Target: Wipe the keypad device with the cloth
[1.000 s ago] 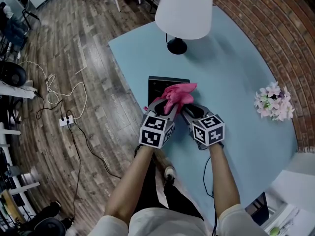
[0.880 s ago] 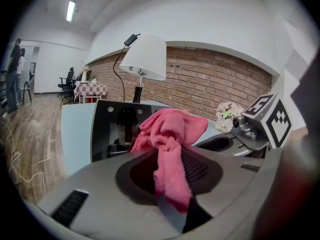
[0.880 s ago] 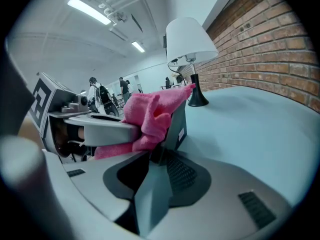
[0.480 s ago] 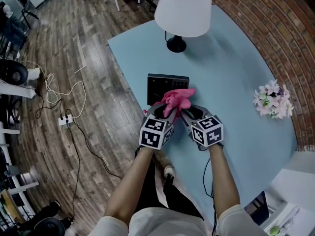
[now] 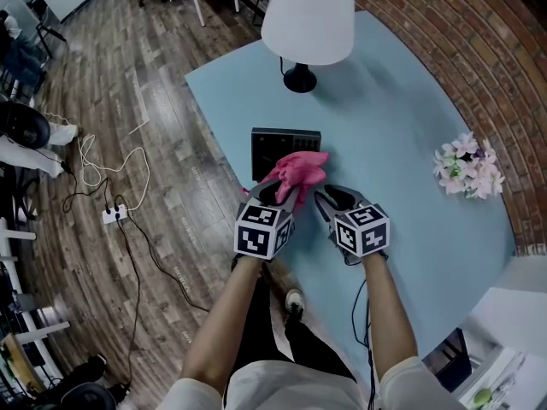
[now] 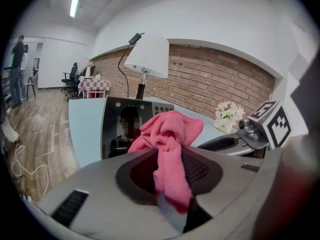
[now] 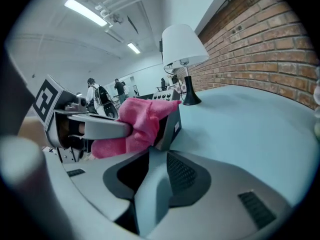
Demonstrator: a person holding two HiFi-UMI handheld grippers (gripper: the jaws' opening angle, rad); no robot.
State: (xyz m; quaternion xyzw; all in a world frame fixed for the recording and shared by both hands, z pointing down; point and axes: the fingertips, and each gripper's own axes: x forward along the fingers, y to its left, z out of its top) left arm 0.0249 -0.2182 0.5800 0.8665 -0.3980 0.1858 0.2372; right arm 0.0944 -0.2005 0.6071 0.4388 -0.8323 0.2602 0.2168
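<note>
1. Pale blue desk by a brick wall carries a lamp and flowers, both well apart from the work.
2. Near the desk's left edge lies the keypad device, with the pink cloth bunched over its near right corner.
3. The left claw is clenched on the cloth's near end, leaving the free bunch to rub the device.
4. The right claw is closed on nothing, just beside the device, probably ready to steady it.
</note>
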